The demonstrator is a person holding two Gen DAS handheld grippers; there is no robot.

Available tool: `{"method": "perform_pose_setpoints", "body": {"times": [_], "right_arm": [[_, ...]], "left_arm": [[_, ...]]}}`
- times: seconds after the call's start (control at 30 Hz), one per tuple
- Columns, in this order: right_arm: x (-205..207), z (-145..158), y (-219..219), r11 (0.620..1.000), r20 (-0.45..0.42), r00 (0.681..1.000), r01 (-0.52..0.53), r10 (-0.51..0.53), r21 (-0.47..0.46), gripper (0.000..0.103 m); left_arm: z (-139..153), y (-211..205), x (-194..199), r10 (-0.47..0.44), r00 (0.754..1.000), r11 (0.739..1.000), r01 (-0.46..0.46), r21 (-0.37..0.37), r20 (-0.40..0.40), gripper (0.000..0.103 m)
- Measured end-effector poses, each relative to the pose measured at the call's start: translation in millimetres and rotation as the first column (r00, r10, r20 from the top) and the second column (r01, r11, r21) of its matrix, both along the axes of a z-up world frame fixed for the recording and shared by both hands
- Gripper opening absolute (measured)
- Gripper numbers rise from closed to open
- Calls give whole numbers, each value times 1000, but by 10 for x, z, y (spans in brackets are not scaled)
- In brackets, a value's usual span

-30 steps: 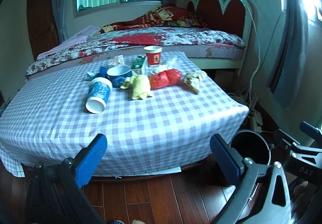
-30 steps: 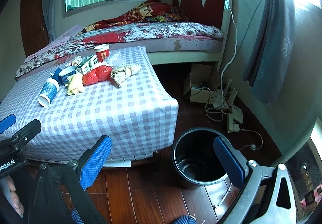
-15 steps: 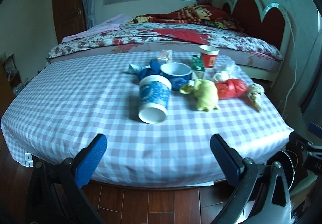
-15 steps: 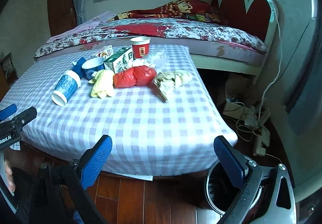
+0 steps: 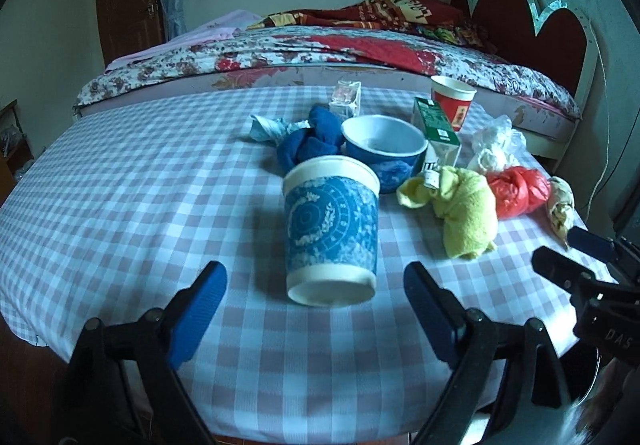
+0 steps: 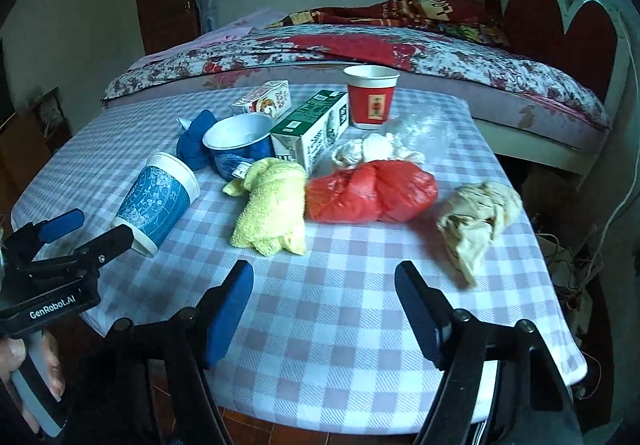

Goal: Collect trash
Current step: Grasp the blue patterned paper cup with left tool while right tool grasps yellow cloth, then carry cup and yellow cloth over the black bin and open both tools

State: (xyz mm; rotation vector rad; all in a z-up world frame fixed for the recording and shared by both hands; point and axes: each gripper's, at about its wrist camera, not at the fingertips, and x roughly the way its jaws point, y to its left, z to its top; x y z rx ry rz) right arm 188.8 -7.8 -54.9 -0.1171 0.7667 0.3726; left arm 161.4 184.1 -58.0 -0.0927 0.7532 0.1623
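A blue patterned paper cup (image 5: 332, 237) lies on its side on the checked tablecloth (image 5: 120, 205). Its near end sits between the fingertips of my left gripper (image 5: 314, 285), whose jaws are closing without touching it. Beside the cup lie a yellow cloth (image 6: 272, 213), a red plastic bag (image 6: 372, 193) and crumpled beige paper (image 6: 476, 217). My right gripper (image 6: 324, 285) hovers over bare cloth just short of the yellow cloth and red bag, jaws closing on nothing. Behind are a blue bowl (image 6: 240, 137), a green carton (image 6: 312, 129) and a red paper cup (image 6: 370, 97).
A bed (image 5: 360, 49) with a red headboard (image 5: 552, 29) runs behind the table. Cables (image 6: 576, 265) lie on the floor at the right. A blue cloth (image 5: 312, 141), a small carton (image 6: 264, 101) and white crumpled plastic (image 6: 376, 149) crowd the pile. A hand (image 6: 16, 361) holds the left gripper's handle.
Both grippers have swung from the floor and black bin to the table and closed in on the pile. Both pairs of jaws stand narrower than before.
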Motion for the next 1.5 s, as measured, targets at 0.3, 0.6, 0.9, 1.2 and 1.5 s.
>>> {"method": "perform_pose_setpoints", "body": {"times": [0.3,0.6,0.9,1.2,1.5], "right_arm": [[428,-219,381,997,-63,995,-80,81,23,63],[602,-369,398,993,-128,986,-97,104,66,23],[234,-114,320,988,-37,990,-132,135,75,21],[-187,282,-278,995,49,998,-41,37,91,21],[-625,539,-960,993,103,992,67,-77,95,21]], "left_arm": [[-104,75,213,-19,1000,1000,19,-13,4,86],[-209,99,301,-50,999,997,49,-57,-12,58],[41,5,78,-69,996,997,71,-35,49,57],[301,-467,-195,-156,983,988,157,-3,99,57],[448,-1050,-395,-280,952,960,281,5,125,57]]}}
